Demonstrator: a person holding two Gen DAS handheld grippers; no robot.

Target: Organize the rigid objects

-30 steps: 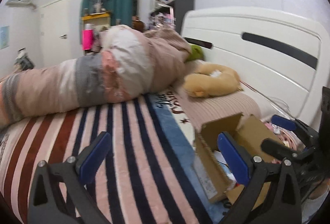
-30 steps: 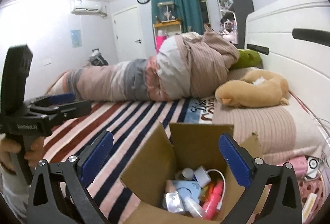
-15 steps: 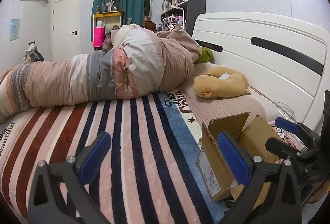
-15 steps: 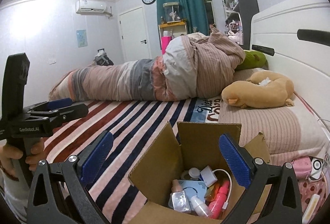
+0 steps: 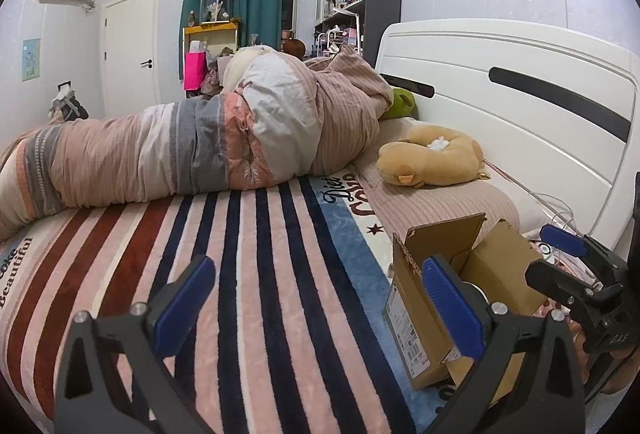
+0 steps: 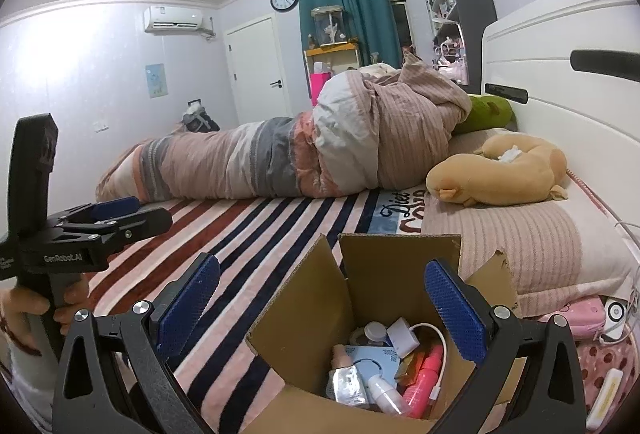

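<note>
Open cardboard box (image 6: 380,298) on bed (image 6: 256,234) holds small bottles (image 6: 384,392) and charger (image 6: 404,332); both tools, left tool (image 5: 316,302) and right tool (image 6: 320,302), released, empty.

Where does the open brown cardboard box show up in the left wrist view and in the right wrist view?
Left wrist: open brown cardboard box at lower right, side-on.
Right wrist: the box at bottom centre, contents visible.
Shared landmark: tan plush toy on the pillow beyond the box.

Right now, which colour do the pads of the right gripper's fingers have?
Blue, with a fine textured surface, on the right gripper; its own wrist view shows the pads best.
</note>
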